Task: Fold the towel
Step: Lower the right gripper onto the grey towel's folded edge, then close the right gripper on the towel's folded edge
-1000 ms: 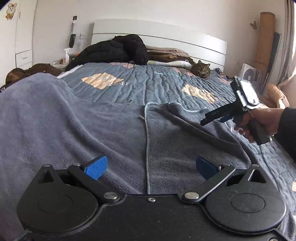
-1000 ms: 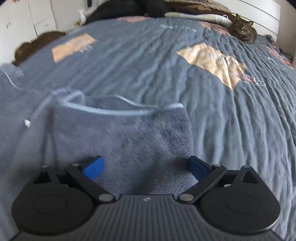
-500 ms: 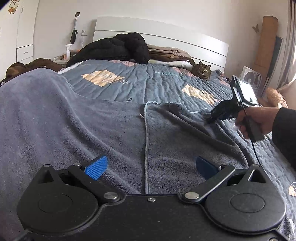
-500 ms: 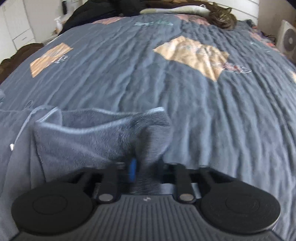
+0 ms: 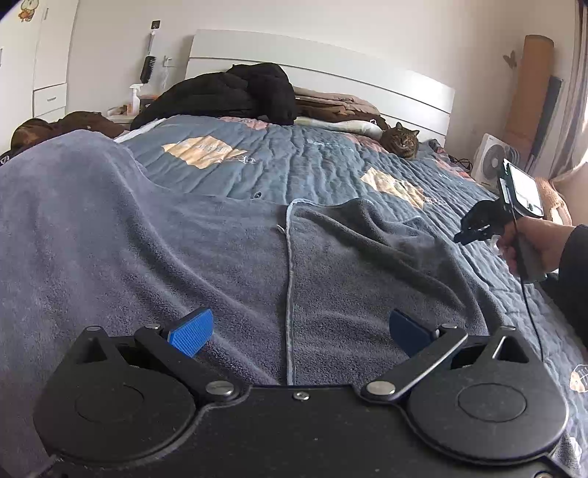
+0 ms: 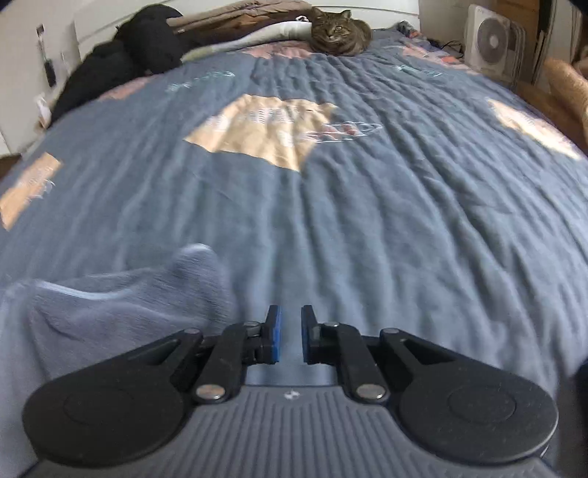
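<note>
A grey-blue towel (image 5: 183, 257) lies spread over the bed, its pale hem running up the middle. My left gripper (image 5: 299, 329) hovers open just above it, the blue pads (image 5: 191, 331) wide apart on either side of the hem. To the right, a hand holds my right gripper (image 5: 463, 235) beside the towel's far right corner (image 5: 411, 220). In the right wrist view the right gripper (image 6: 291, 338) has its jaws drawn in to a narrow slit with only blanket visible through it. The bunched towel corner (image 6: 191, 279) sits just left of its left finger.
The quilted blue blanket (image 6: 367, 206) with tan patches covers the bed. A tabby cat (image 6: 336, 31) lies at the headboard next to a black jacket (image 5: 235, 95) and pillows. A white fan (image 5: 490, 160) and a rolled mat stand on the right.
The right gripper shut on the towel's corner half a second ago. It has since swung right, and the corner now lies beside its left finger, out of the jaws. The left gripper stayed still.
</note>
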